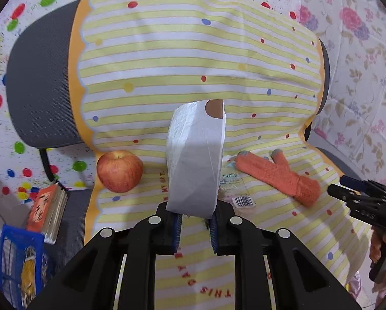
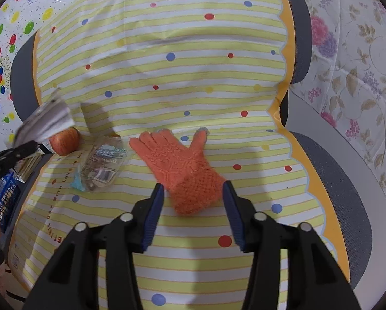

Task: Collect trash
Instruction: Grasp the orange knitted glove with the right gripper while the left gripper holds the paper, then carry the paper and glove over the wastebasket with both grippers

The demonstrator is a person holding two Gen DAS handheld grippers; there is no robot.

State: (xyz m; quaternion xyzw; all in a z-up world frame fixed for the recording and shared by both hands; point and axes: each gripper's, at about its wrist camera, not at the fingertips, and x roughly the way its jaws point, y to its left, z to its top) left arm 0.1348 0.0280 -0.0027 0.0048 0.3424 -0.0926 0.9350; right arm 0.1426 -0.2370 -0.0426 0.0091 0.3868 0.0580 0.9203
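Note:
My left gripper [image 1: 194,214] is shut on a squashed white toilet paper roll [image 1: 195,155], held up above the striped sheet; the right wrist view shows the roll [image 2: 48,121] at the far left. A crushed clear plastic bottle [image 2: 102,165] lies flat on the sheet, partly hidden behind the roll in the left wrist view [image 1: 238,188]. Beside it lies an orange knitted glove [image 2: 180,165]. My right gripper [image 2: 194,191] stands open, its blue pads either side of the glove's cuff without touching it. A red apple [image 1: 119,171] rests left of the roll.
The yellow-striped dotted sheet [image 2: 193,64] covers a grey chair seat and back. A blue mesh basket [image 1: 20,266] and an orange notebook [image 1: 48,211] sit low at the left. Patterned plastic hangs behind. My right gripper [image 1: 337,186] shows at the left view's right edge.

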